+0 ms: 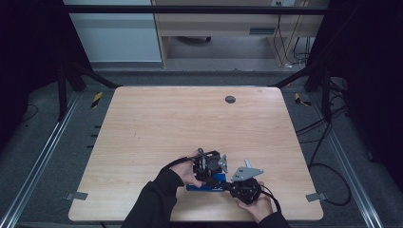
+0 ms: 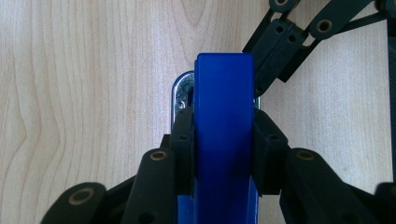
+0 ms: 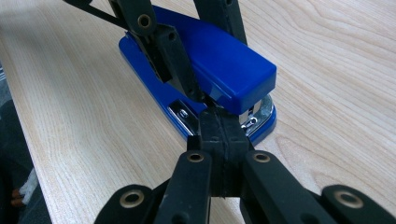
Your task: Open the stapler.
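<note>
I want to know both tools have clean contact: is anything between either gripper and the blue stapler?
Nothing visible. The left gripper clamps the blue stapler directly across its top arm, and the shut right gripper has its tips at the stapler's front mouth.

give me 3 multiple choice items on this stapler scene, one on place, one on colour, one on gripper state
1. Where on the table does the stapler lie?
A. near edge
B. far edge
C. far left corner

2. What colour is the stapler's top?
A. red
B. blue
C. green

3. How does the left gripper stand?
A. open, clear of everything
B. shut on the stapler
C. shut on nothing

Answers:
1 A, the high view shows it by the person's hands at the near edge.
2 B, both gripper views show a blue top.
3 B, its pads press the stapler's two sides; the right gripper is shut at the stapler's front.
</note>
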A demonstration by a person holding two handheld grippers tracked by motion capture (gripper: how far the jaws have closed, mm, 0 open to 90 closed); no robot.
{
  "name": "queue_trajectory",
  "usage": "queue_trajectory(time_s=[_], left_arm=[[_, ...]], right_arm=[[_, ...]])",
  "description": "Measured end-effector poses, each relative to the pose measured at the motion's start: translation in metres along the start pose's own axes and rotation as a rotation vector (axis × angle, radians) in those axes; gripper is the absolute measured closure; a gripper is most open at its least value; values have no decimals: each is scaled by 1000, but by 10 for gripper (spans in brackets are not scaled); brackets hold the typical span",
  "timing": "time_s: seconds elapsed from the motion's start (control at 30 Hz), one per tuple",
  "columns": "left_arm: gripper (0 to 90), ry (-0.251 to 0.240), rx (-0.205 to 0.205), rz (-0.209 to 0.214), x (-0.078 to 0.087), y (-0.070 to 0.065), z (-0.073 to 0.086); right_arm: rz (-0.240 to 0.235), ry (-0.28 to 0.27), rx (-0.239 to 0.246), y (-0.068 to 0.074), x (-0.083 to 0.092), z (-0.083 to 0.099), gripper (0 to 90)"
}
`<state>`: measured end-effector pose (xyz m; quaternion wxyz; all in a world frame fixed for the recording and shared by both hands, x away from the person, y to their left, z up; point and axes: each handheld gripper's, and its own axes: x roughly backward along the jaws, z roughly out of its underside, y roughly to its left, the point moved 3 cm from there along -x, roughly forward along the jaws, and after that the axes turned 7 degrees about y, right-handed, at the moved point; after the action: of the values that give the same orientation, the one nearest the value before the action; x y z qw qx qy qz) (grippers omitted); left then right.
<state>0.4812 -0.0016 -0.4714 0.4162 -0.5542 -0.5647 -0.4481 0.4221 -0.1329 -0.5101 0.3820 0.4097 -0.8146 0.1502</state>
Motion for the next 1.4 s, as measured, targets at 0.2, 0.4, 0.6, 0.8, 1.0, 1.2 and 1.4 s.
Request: queue_trajectory(time_s=[0.2, 0.4, 0.6, 0.8, 1.0, 1.2, 1.4], left_arm=[[661, -2, -1, -9, 0, -1, 0], [662, -14, 8, -6, 0, -1, 0], [661, -22, 0, -13, 0, -2, 2], [662, -47, 13, -4, 0, -2, 4], [662, -40, 7, -6, 0, -1, 4], [662, -40, 8, -6, 0, -1, 4], [662, -50, 7, -9, 0, -3, 4]], right_arm=[[-5, 3, -6, 0, 0, 0, 900], [-4, 6, -4, 0, 0, 0, 900], [-7, 5, -4, 0, 0, 0, 900], [-8, 5, -6, 0, 0, 0, 900], [-5, 5, -2, 0, 0, 0, 900], [-7, 2, -2, 1, 0, 0, 900], [-3, 1, 1, 2, 0, 0, 900]])
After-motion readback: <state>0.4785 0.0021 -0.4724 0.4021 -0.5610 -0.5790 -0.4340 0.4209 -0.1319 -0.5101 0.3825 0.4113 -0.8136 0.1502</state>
